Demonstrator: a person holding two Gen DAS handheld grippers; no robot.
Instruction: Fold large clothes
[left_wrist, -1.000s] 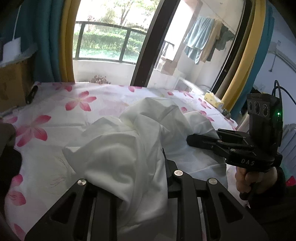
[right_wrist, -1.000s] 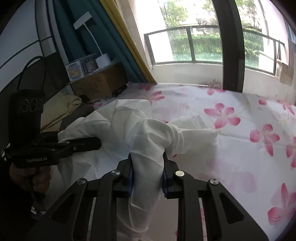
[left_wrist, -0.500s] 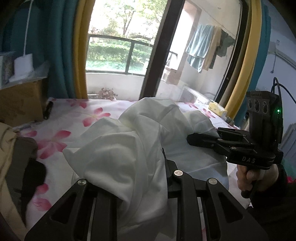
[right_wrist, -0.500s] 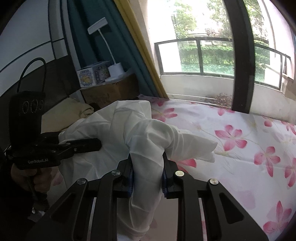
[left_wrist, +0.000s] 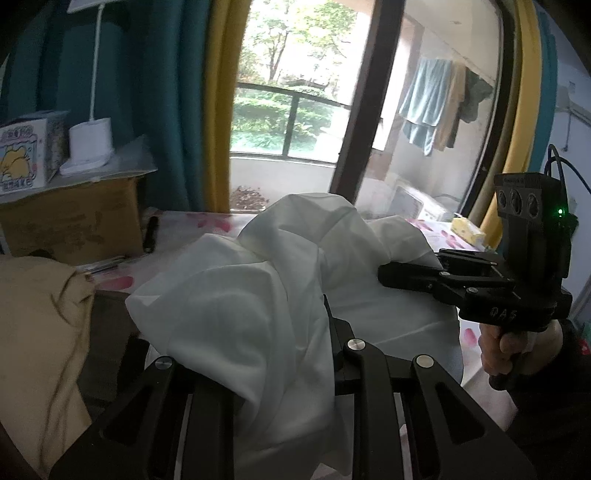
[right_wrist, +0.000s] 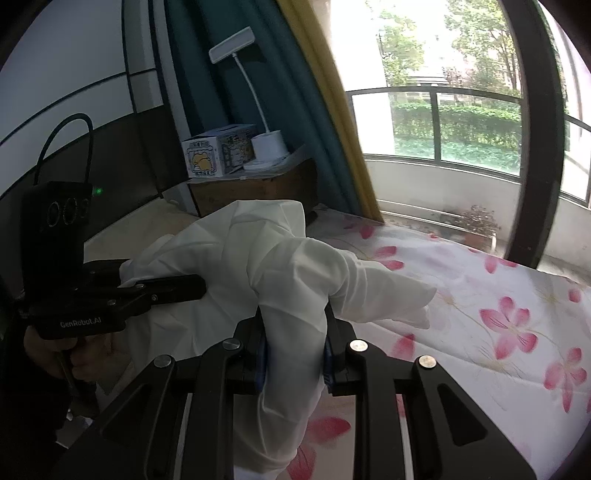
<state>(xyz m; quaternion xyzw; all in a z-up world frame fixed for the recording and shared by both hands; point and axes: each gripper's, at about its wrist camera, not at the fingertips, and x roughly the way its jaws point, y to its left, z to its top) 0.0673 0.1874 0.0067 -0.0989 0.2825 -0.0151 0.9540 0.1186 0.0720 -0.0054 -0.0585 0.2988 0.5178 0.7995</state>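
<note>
A cardboard box (right_wrist: 255, 192) beside the bed carries a printed carton (right_wrist: 218, 151) and lamp base (right_wrist: 267, 147); left gripper (right_wrist: 177, 290) and right gripper (right_wrist: 293, 350) each clamp bunched folds of the smooth white garment (right_wrist: 280, 266), raised above the pink-flowered sheet (right_wrist: 480, 295).

You have one white garment (left_wrist: 236, 325), thin and plain, bunched into loose rumpled folds and lifted above the floral bedsheet (right_wrist: 498, 295). Its cloth is gathered into two pinched bundles, one at each end, with the slack between them sagging in soft creases. In the right wrist view a loose end (right_wrist: 402, 299) sticks out sideways over the sheet.
</note>
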